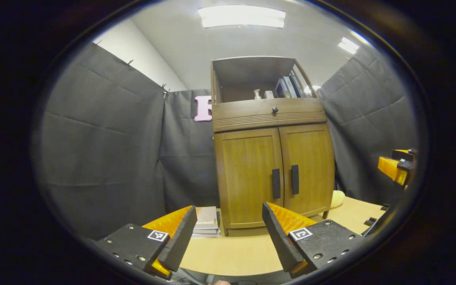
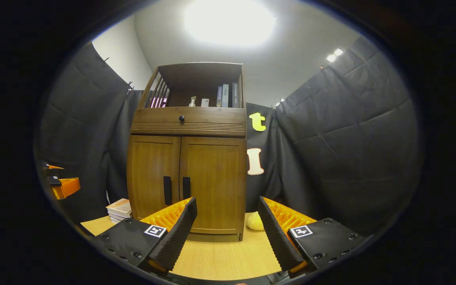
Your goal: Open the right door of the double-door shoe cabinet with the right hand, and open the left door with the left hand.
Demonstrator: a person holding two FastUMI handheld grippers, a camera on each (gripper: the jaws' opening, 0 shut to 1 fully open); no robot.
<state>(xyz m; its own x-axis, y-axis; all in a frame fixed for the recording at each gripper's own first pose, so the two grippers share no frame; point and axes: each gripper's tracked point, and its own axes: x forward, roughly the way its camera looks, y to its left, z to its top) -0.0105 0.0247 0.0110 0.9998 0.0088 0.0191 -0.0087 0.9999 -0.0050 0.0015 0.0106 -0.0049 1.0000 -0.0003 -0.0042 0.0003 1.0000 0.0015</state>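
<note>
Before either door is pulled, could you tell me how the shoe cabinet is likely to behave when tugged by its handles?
The shoe cabinet looks like stiff, solid wood, so probably heavy and unlikely to slide. It is tall on short feet, with books up top, so a hard pull might rock it. The right door handle is a rigid vertical bar and should not flex.
</note>
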